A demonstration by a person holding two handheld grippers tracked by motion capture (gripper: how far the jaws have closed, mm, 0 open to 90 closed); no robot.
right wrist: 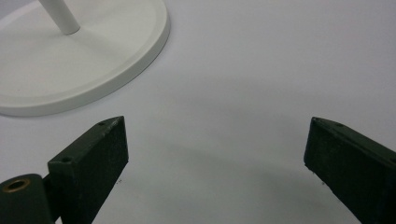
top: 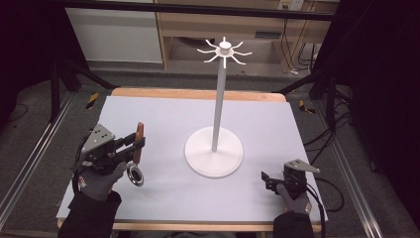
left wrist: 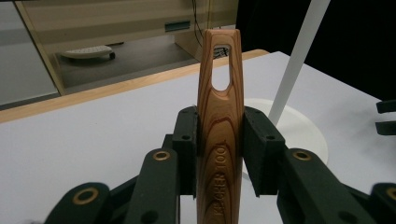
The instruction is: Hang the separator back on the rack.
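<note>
One slotted wooden handle (left wrist: 220, 126), striped grain, carries a metal ring (top: 134, 174).

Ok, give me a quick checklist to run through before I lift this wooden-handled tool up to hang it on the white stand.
1. Grip on the wooden handle: left gripper has both pads pressed on its sides. Ok.
2. Hanging slot at the handle's end: open and free of the jaws. Ok.
3. Metal ring end of the tool: hangs below the gripper; whether it is off the table is unclear. Cannot tell.
4. Hooks on top of the stand: all bare. Ok.
5. Right gripper: open, holding nothing, beside the stand's base, out of the way. Ok.
</note>
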